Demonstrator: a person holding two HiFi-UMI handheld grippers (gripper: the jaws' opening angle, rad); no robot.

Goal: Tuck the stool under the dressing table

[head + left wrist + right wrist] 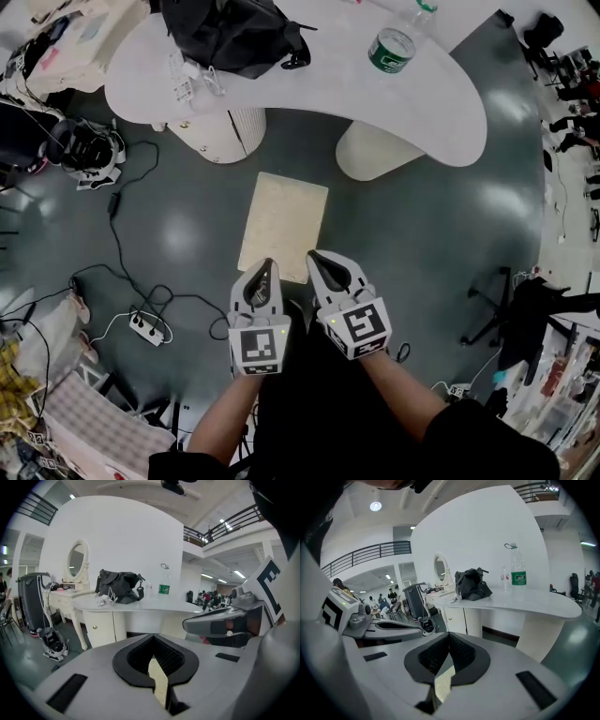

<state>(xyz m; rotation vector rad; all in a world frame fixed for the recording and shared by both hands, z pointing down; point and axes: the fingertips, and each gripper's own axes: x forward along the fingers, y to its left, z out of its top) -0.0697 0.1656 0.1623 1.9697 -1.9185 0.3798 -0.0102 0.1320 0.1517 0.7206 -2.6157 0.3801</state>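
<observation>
Two closed, empty grippers hang side by side at the near short edge of the stool (283,227) as I line up to tuck it under the dressing table (441,108). My left gripper (265,269) has its jaws pressed together with nothing between them, and my right gripper (316,257) is the same. Through the slit below each pair of pads I see only the stool's pale top.

The stool lies straight ahead of both grippers. Its long axis runs away from me toward the table, leaning a little to the right at the far end. That far end stops short of the gap between the two pedestals (373,150), so I judge the coming move to be a forward push along that axis. Neither hand is clearly nearer: the left tip overlaps the near edge, the right tip the near right corner. Whether either one touches the seat I cannot tell.

The seat is a flat cream rectangle with a faintly speckled, matte face, and its legs are hidden beneath it. The table top is a smooth white kidney shape on rounded, partly ribbed pedestals. It carries a black bag (234,33) and a clear bottle (394,47) with a green label. The floor (422,234) is dark and glossy and should let the stool slide. Cables (117,239) lie well off to the left.
</observation>
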